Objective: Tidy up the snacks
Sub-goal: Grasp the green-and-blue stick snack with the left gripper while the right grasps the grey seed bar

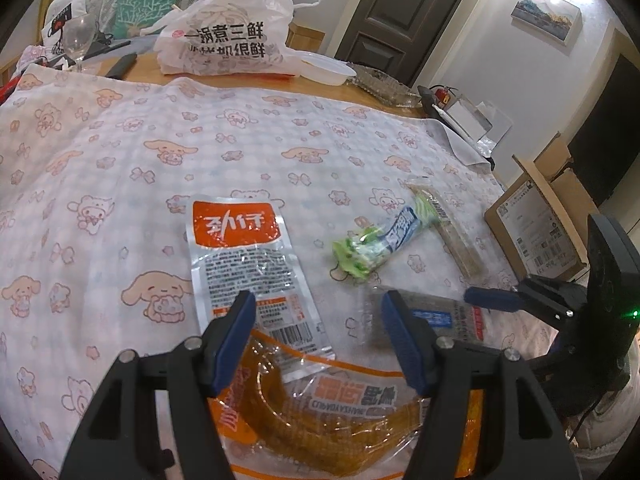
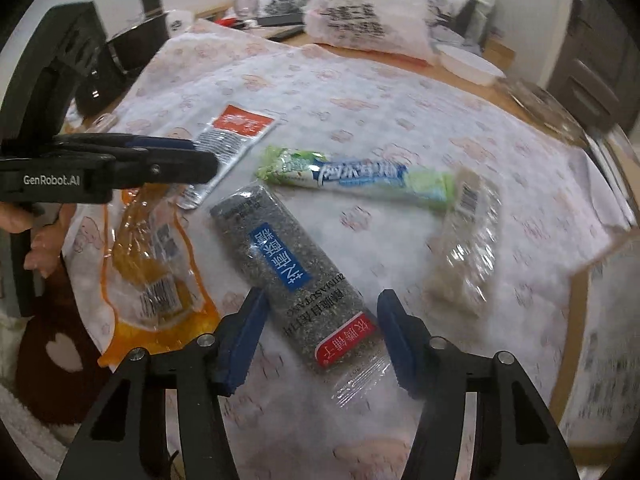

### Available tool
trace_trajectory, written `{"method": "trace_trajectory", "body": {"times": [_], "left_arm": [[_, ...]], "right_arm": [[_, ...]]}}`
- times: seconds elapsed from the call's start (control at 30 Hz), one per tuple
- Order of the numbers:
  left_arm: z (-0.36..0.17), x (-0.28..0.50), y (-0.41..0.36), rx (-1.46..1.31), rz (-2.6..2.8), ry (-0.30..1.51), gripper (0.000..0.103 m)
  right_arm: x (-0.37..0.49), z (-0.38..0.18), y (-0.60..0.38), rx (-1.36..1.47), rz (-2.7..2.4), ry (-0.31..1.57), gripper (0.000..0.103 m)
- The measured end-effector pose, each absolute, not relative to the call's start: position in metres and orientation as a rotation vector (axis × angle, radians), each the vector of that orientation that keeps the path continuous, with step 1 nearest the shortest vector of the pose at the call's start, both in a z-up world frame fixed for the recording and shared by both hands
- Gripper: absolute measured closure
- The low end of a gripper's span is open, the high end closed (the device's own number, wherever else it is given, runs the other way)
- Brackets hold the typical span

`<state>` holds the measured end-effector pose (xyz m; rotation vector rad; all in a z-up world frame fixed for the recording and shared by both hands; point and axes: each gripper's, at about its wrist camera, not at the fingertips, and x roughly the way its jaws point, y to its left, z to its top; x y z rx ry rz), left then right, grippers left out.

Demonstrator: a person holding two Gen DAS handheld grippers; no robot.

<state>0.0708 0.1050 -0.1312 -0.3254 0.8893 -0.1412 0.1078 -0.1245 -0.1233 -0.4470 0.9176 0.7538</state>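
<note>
Progress: judged early. Five snack packets lie loose and ungrouped on the cloth-covered bench (image 1: 120, 128); none is stacked, aligned or in a container.

Left to right in the right wrist view:
- Orange packet (image 2: 156, 264) at 9 o'clock, clear window, barcode visible; the left wrist view shows Latin lettering on it, upside down, too warped to read with confidence.
- Silver packet (image 2: 228, 140) with a red-orange header at 11 o'clock; its Chinese characters are legible only in the left wrist view.
- Dark seeded bar (image 2: 296, 276) at centre, blue label and red end tab, Chinese print.
- Green-and-blue wrapper (image 2: 356, 180) at 1 o'clock, white Chinese lettering.
- Pale clear-wrapped bar (image 2: 468, 248) at 3 o'clock, barcode only, blurred.

Left hand-held gripper (image 1: 316, 340): jaws apart over the orange packet, gripping nothing. Its side reads "GenRobot.AI".

Right hand-held gripper (image 2: 320, 332): jaws apart, straddling the red end of the dark seeded bar; pads not pressing on it.

Plastic bag (image 1: 224, 32) at 12 o'clock carries large Chinese print.
</note>
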Motion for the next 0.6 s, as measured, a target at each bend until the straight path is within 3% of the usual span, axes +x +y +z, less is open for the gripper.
{"method": "trace_trajectory", "body": {"times": [0.4, 0.6], "left_arm": [[-0.129, 0.067, 0.098, -0.313, -0.164, 0.885, 0.041], [-0.129, 0.067, 0.094, -0.309, -0.177, 0.886, 0.041]], "right_arm": [[0.089, -0.120, -0.155, -0.378, 0.669, 0.996, 0.050], [0.086, -0.122, -0.141, -0.466, 0.824, 0.927, 0.049]]}}
